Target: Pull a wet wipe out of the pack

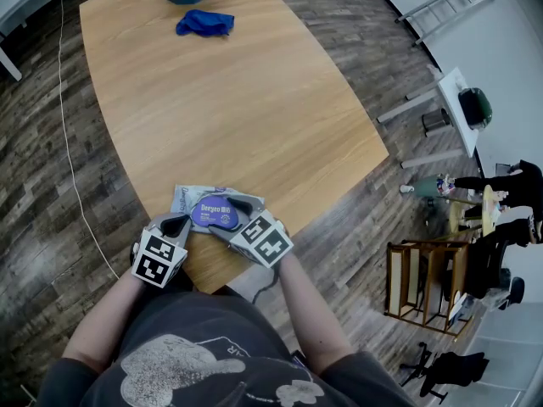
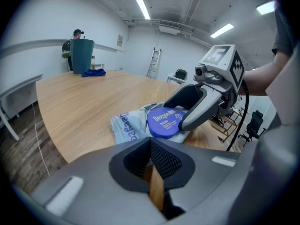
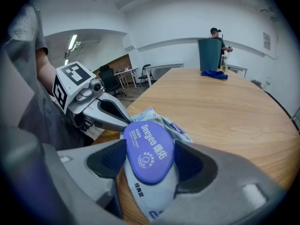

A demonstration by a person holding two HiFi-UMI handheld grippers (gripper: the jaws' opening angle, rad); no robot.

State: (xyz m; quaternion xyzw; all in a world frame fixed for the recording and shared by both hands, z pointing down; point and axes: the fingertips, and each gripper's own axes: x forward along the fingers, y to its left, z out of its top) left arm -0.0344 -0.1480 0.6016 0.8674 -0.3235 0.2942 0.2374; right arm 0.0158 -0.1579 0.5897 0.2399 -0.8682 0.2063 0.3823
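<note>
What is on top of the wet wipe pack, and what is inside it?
On top of the wet wipe pack sits a blue lid, closed, with the right tool straddling it. The wipes inside cannot be seen: the lid and the wrapper cover them.

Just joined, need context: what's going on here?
A person works on a wet wipe pack at the near edge of the table. The right tongs straddle its blue lid and look closed on it. The left tongs are shut and empty, beside the pack. The lid looks down; no wipe is out.
</note>
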